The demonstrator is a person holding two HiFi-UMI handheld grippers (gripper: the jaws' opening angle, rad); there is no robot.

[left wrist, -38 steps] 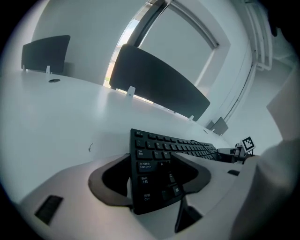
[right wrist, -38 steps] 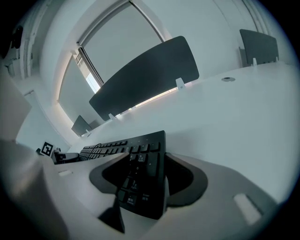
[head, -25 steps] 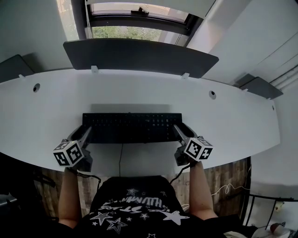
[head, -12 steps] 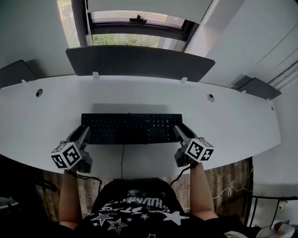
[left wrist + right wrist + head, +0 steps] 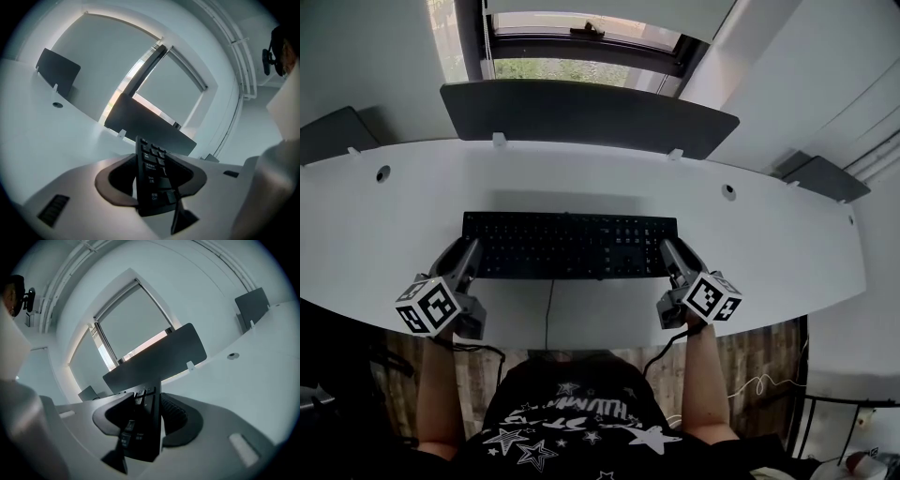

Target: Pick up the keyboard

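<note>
We pinch the black keyboard [image 5: 570,246] over the white desk's [image 5: 600,178] near half. The left gripper [image 5: 469,251] clamps one end, the right gripper's [image 5: 669,249] jaws are closing on the other, and they hide both ends.

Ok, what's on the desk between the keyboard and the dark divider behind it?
Nothing; head view shows bare white desk between keyboard and divider.

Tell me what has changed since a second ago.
The keyboard has been lifted higher above the desk, held at its ends by the left claw and the right claw, which rose with it. The right claw's jaws are closing on its end. The desk, divider panel and window stayed as they were.
</note>
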